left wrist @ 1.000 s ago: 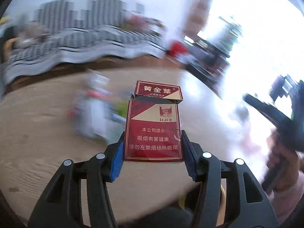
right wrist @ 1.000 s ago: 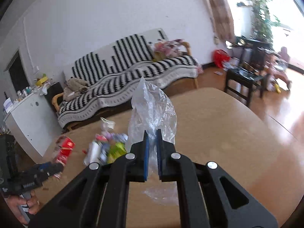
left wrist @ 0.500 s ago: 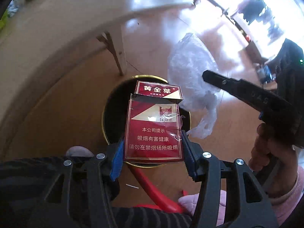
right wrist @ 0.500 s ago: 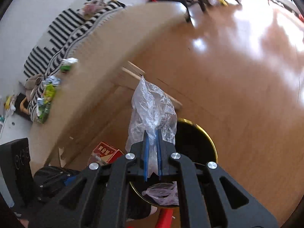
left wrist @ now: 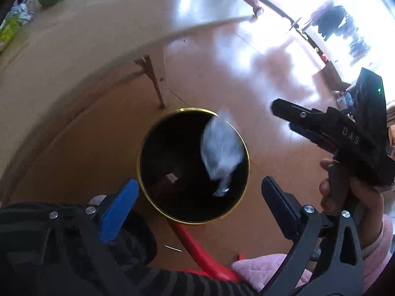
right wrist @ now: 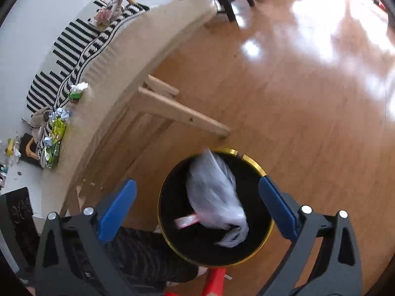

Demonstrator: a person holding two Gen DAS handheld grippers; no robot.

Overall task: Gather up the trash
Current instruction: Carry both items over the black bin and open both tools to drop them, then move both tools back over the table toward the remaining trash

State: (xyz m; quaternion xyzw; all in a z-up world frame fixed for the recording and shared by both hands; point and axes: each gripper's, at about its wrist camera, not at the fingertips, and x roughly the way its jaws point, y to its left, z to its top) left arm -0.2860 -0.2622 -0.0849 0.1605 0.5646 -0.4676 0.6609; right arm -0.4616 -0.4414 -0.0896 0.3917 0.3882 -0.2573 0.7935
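Both tongs hang spread wide and empty, pointed steeply down over a black trash bin (left wrist: 148, 157) with a gold rim that stands on the wooden floor (right wrist: 308, 113) just beside a leg of the pale wooden table (right wrist: 158, 37). The left tongs (left wrist: 197, 207) frame the bin's mouth from above, their blue pads (left wrist: 118, 212) apart on either side of it. The right tongs (right wrist: 197, 207) do likewise in their own view, and in the left wrist view they (left wrist: 328, 133) appear at the right edge, held level by a bare hand (left wrist: 353, 194) that grips the handle, a pink sleeve at the wrist. A clear plastic bag (right wrist: 217, 199), blurred, sits in the bin's opening, touching neither pair of tongs; whether it is falling or at rest cannot be told. Beside it inside the bin lies a red cigarette pack (right wrist: 186, 220), only partly visible against the dark interior. More litter (right wrist: 55, 133), green wrappers and crumpled paper among it, lies along the far edge of the table. A striped sofa (right wrist: 71, 46) stands behind the table against the white wall. The person's dark striped clothing (left wrist: 74, 254) fills the lower frame of the left wrist view.
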